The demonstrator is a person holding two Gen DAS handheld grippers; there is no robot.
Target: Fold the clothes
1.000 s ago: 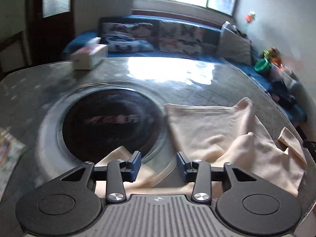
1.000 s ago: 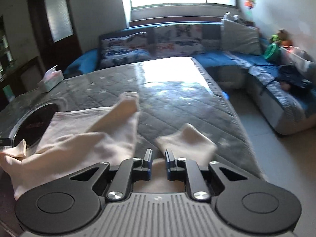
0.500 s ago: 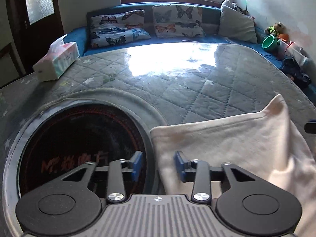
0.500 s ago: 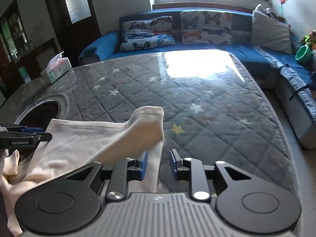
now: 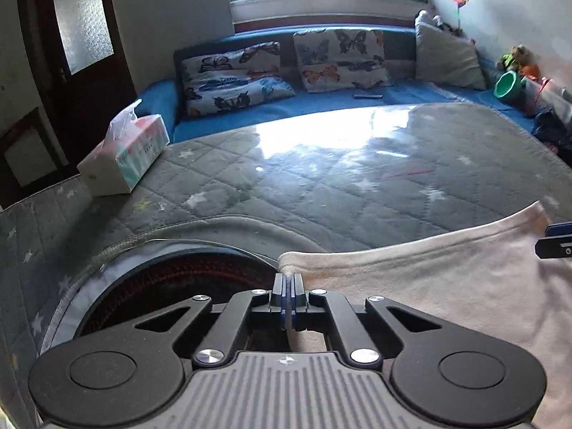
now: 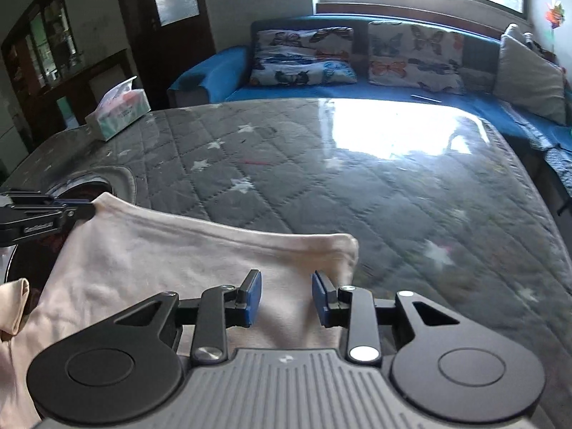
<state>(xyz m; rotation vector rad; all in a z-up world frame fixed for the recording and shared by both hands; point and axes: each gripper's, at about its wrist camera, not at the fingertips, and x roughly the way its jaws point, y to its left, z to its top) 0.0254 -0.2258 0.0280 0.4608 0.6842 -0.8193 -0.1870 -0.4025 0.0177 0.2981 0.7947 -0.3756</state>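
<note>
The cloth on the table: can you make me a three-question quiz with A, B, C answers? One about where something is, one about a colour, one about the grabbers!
1. Where is the tissue box?
A. on the sofa
B. on the far left part of the table
C. on the cloth

2. What colour is the cloth?
A. pale cream-pink
B. bright green
C. black

3. What is the left gripper doing?
A. wide open above the table
B. holding the tissue box
C. closed at the cloth's corner

Answers: 1 B, the box stands on the quilted table cover, far from the cloth. 2 A, the fabric looks pale cream-pink in both views. 3 C, its blue pads meet on the cloth's near-left corner, while the right gripper has a gap and is opening.
</note>
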